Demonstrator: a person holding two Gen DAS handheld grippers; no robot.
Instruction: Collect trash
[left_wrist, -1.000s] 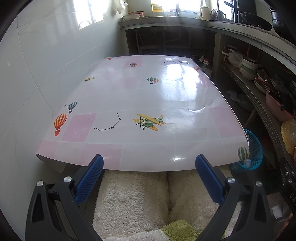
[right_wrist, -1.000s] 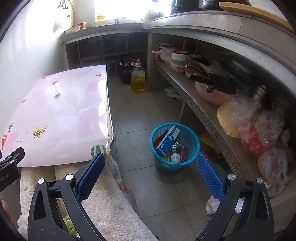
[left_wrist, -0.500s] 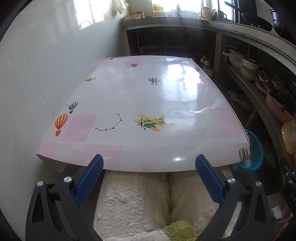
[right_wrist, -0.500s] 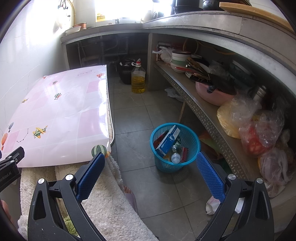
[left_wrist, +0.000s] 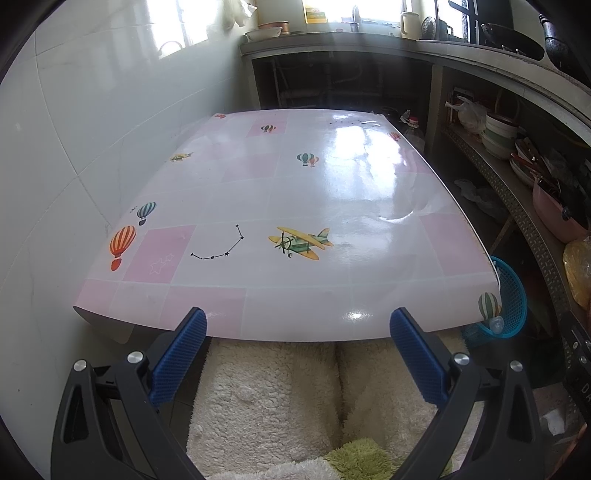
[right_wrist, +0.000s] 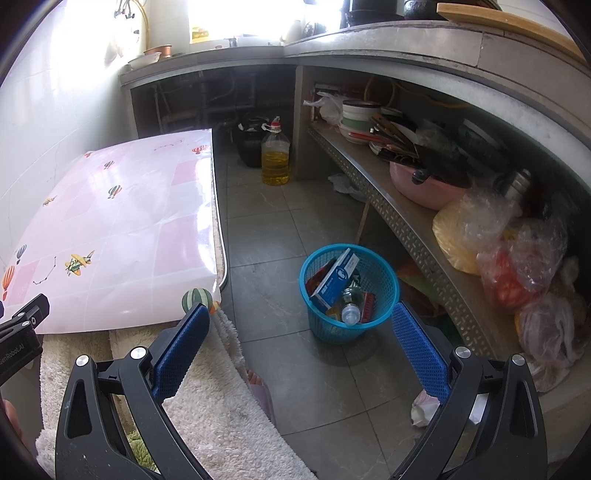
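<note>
A home kitchen: concrete counter (right_wrist: 369, 40) with stacked bowls (right_wrist: 360, 114) beneath, cooking-oil jug (right_wrist: 275, 157) on tiled floor (right_wrist: 295, 229), low oilcloth-covered table (left_wrist: 295, 206).

Two wrist cameras, side by side at the table's near edge.
Left faced along the table (left_wrist: 295, 206); right looked down at the floor basket (right_wrist: 349, 291); both showed table and basket.

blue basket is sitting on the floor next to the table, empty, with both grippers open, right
Not quite: the blue basket is not empty. The right wrist view shows a blue and white box, a clear plastic bottle and other scraps in it. It does sit on the floor beside the table, and the left gripper and right gripper are both open.
</note>
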